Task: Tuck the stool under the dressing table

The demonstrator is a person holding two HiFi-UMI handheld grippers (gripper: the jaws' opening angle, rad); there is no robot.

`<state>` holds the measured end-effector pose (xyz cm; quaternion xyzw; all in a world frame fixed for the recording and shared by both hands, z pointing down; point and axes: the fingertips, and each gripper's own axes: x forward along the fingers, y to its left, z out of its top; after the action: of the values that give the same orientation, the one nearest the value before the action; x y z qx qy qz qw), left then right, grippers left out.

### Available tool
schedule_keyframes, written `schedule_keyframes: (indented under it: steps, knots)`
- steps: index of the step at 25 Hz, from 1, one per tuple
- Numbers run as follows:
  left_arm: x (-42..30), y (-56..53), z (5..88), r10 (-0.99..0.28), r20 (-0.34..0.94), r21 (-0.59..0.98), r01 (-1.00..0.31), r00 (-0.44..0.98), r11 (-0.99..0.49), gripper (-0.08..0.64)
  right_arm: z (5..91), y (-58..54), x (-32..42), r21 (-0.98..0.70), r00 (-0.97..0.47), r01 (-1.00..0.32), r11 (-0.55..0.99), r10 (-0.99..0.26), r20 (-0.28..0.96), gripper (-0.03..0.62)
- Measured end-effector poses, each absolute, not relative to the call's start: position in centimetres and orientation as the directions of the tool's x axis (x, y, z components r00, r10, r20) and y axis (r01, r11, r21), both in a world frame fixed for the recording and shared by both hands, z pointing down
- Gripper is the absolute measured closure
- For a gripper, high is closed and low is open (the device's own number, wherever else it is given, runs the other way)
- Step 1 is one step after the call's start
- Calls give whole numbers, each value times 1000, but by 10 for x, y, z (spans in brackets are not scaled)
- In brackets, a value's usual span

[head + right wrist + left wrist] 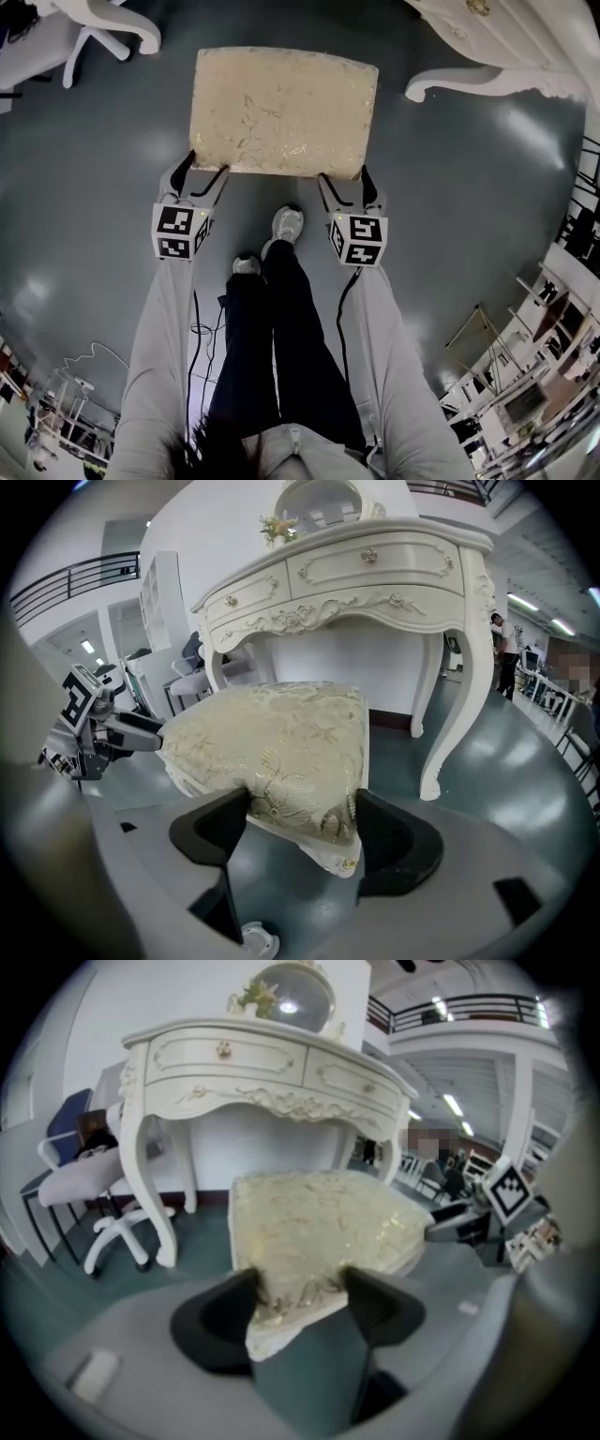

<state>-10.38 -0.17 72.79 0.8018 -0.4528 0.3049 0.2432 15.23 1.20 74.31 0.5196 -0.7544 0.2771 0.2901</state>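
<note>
The stool has a cream cushion with gold flower patterns and stands on the grey floor in front of me. My left gripper is shut on its near left corner, and the cushion fills the gap between both black pads of this gripper. My right gripper is shut on the near right corner, whose cushion bulges between the jaws of this gripper. The white carved dressing table stands just beyond the stool, with its curved legs either side and its drawers above seat height.
A white office chair stands left of the dressing table, its wheeled base near the table's left leg. My own legs and shoes are just behind the stool. Racks and frames line the right side. A cable lies at lower left.
</note>
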Motion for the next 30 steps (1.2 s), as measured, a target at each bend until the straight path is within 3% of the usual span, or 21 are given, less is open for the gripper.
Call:
schedule_keyframes:
  steps: [10, 30]
  knots:
    - [-102, -90, 729, -575, 716, 94, -871, 396, -483, 252, 743, -68, 155, -125, -285, -950, 285, -633, 720, 222]
    - [-98, -124, 731, -533, 758, 102, -876, 376, -472, 247, 743, -104, 158, -128, -287, -947, 294, -598, 749, 222]
